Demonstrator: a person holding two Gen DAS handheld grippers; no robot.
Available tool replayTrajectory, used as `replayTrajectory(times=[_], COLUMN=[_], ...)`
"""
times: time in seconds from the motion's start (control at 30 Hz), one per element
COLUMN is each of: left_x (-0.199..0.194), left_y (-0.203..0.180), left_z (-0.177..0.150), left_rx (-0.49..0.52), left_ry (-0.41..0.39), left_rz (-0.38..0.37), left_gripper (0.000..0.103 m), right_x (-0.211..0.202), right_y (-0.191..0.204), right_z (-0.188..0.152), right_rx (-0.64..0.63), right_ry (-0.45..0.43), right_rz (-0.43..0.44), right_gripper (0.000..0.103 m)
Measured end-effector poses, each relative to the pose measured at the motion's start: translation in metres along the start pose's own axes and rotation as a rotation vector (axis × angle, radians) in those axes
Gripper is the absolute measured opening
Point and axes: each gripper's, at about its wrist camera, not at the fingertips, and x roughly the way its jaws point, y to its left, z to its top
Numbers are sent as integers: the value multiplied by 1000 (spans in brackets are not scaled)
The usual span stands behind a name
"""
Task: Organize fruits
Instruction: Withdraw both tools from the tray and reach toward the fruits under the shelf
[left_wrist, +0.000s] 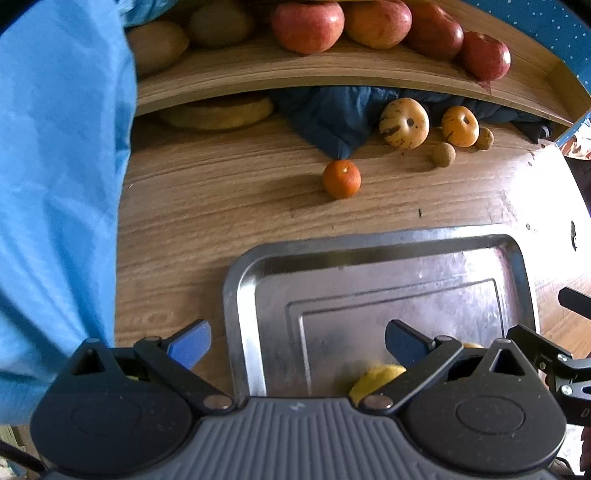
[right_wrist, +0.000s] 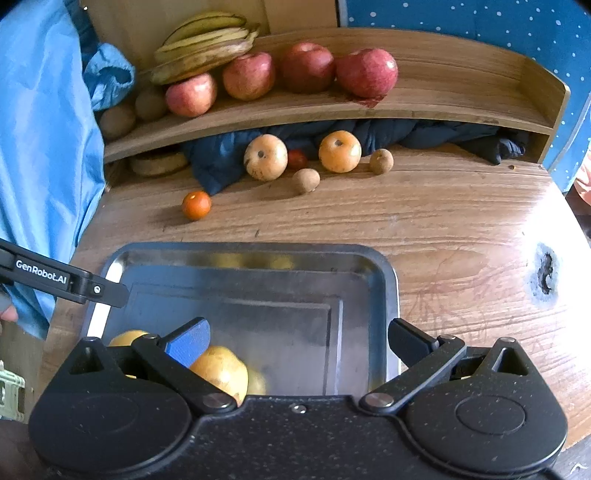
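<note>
A steel tray (left_wrist: 243, 295) (right_wrist: 388, 280) lies on the wooden table. Yellow fruit (right_wrist: 221, 369) (left_wrist: 376, 380) rest at its near end, partly hidden by the gripper bodies. My left gripper (left_wrist: 297, 345) is open and empty over the tray's near left corner. My right gripper (right_wrist: 299, 345) is open and empty over the tray's near end. A small orange (left_wrist: 341, 179) (right_wrist: 196, 205), two striped yellow fruits (left_wrist: 404, 123) (right_wrist: 266, 157) and small brown fruits (left_wrist: 444, 154) (right_wrist: 306, 181) lie beyond the tray.
A curved wooden shelf (right_wrist: 443, 99) at the back holds red apples (right_wrist: 367, 72), bananas (right_wrist: 207, 44) and kiwis (right_wrist: 118, 120). A dark blue cloth (right_wrist: 424, 134) is stuffed under it. A light blue fabric (left_wrist: 59, 184) hangs at the left.
</note>
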Motion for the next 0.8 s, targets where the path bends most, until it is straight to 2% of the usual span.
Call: replayTrajectory(times=[0.33, 0.8], left_x=[17, 48], left_y=[-5, -5], left_z=[31, 66], left_rx=[15, -20], left_ry=[14, 14], left_rz=[-22, -58], left_gripper=[102, 102], right_x=[14, 48], right_y=[-5, -11], right_z=[14, 46], right_rx=[37, 47], right_ry=[3, 18], right_rz=[-11, -33], right_gripper=[102, 102])
